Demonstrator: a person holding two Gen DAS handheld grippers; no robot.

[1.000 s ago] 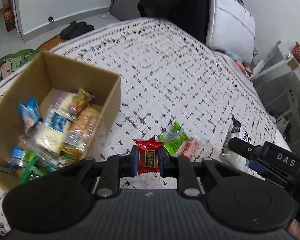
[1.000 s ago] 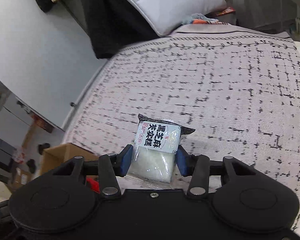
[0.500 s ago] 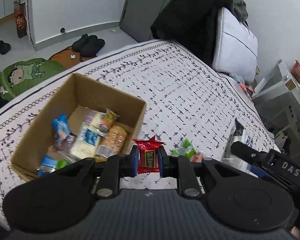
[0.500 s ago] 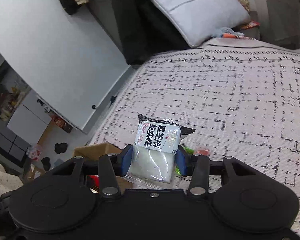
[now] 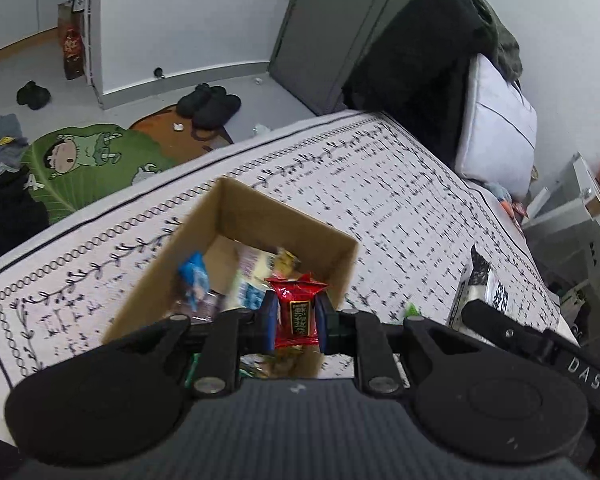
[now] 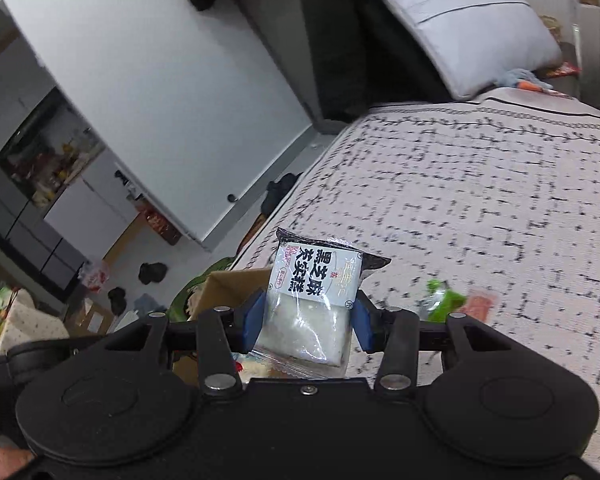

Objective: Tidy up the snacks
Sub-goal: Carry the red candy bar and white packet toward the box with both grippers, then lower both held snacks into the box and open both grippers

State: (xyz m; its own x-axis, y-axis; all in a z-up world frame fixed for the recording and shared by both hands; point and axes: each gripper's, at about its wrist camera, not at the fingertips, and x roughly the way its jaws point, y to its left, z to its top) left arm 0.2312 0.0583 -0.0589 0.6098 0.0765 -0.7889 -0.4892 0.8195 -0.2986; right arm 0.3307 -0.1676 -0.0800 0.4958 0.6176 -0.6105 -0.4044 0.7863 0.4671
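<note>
Over the box (image 5: 224, 216), my left gripper (image 5: 297, 322) clamps red pack (image 5: 299, 312), right gripper (image 6: 306, 322) clamps white pack (image 6: 308, 304); release low, one at a time.

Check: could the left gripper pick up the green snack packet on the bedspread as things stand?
Probably not: the left gripper is already shut on a red snack packet over the cardboard box; the green snack packet lies apart, unobstructed.
</note>
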